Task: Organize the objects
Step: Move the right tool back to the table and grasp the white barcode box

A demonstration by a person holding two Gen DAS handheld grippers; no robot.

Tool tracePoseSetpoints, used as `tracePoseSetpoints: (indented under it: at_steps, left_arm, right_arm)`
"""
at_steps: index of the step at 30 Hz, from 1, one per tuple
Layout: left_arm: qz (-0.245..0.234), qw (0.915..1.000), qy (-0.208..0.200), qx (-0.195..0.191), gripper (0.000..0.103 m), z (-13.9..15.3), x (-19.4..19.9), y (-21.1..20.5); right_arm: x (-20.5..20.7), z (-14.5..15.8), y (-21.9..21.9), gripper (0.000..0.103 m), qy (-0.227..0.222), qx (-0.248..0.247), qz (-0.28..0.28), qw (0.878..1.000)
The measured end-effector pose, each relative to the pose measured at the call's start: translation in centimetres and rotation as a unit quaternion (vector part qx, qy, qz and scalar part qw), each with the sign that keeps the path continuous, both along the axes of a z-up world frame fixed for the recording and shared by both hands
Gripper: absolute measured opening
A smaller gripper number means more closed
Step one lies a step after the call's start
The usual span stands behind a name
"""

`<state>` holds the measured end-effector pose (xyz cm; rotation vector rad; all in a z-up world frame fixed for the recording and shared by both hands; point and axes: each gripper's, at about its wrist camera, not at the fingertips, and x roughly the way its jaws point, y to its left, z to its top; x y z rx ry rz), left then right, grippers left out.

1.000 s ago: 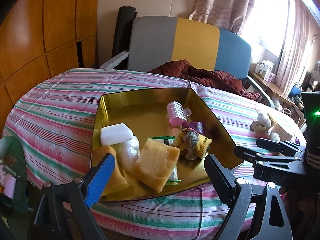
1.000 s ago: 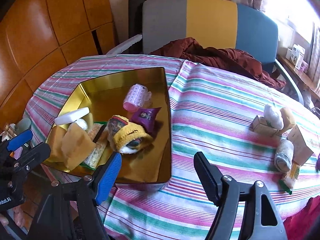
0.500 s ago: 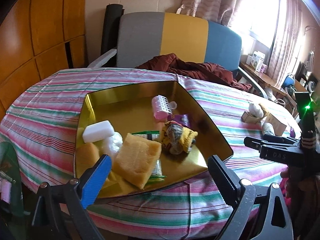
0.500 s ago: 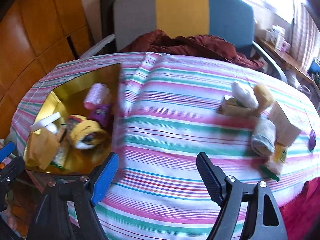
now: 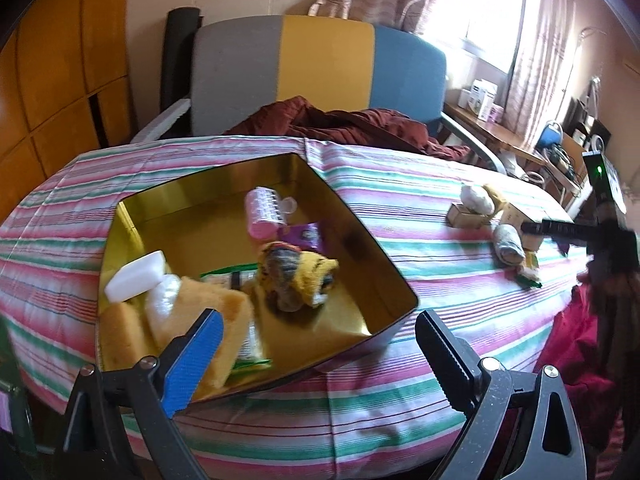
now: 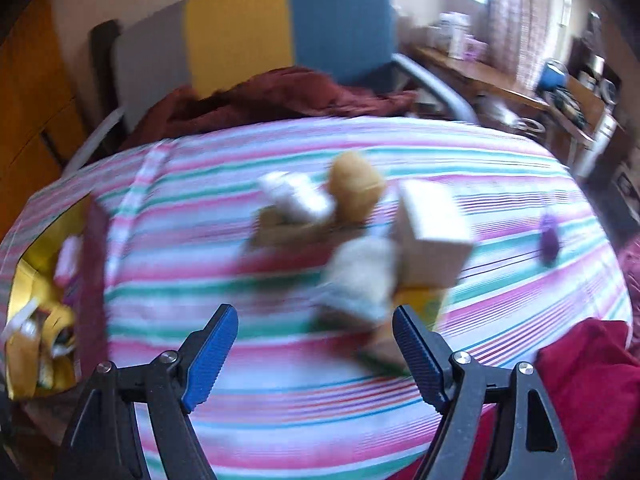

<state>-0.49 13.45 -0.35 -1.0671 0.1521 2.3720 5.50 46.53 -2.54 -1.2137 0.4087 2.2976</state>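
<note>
Left hand-held gripper (image 5: 316,340): lower centre of the left wrist view, over the near rim of the tin; jaws stand wide apart after just opening further, nothing between them.
Right hand-held gripper (image 6: 316,332): lower centre of the right wrist view, above bare striped cloth; jaws apart after just opening further, nothing clamped. It also shows at the right edge of the left wrist view.
Worktop (image 5: 400,408): one, round, under a cloth striped pink, green and white.
Gold tin (image 5: 224,196): one, open, centre-left in the left wrist view; only its edge shows at the far left of the right wrist view.
Tin contents, near to far: two orange sponges (image 5: 212,312), one green-edged packet partly under them, one white block (image 5: 136,276), one clear-wrapped white item, one yellow knitted item (image 5: 300,276), one purple packet (image 5: 304,234), one pink hair roller (image 5: 266,210).
Loose group (image 6: 360,240): middle of the right wrist view, badly blurred; two boxes, a rolled cloth, a white bundle, a yellow-tan soft item and a yellow packet, touching or just beside one another. Small and sharper at the right in the left wrist view.
Purple object (image 6: 548,236): one, alone at the right; seen clearly only in the right wrist view.
Writing: none legible; the purple packet's print is too blurred.
Chair (image 5: 320,72): one, beyond the worktop, grey, yellow and blue panels, a dark red cloth (image 5: 340,124) heaped on it.
</note>
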Motion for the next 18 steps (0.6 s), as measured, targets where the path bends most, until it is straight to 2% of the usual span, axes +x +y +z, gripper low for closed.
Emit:
tracePoseSetpoints:
  at_steps: [4,8,16,17,18]
  left_arm:
    - [-0.023,0.9997,0.0,-0.002,0.097,0.2,0.1,1.9]
    - [-0.046,0.9989,0.001,-0.006,0.097,0.4,0.2,3.9]
    - [-0.085,0.9962,-0.001,-0.02,0.098,0.6,-0.5,8.2]
    - [-0.087,0.9959,-0.002,-0.021,0.098,0.6,-0.6,8.7]
    - [-0.091,0.9956,-0.005,-0.022,0.098,0.5,-0.7,9.2]
  right_arm:
    - [0.1,0.6,5.0,0.081,-0.013,0.024,-0.045,0.999]
    - [-0.5,0.0,8.5,0.081,-0.031,0.03,-0.066,0.997]
    - [-2.5,-3.3,12.5,0.081,-0.05,-0.003,-0.071,0.996]
    - [-2.5,-3.7,12.7,0.08,-0.046,-0.009,-0.069,0.997]
    - [-2.5,-3.9,12.9,0.074,-0.043,-0.014,-0.066,0.997]
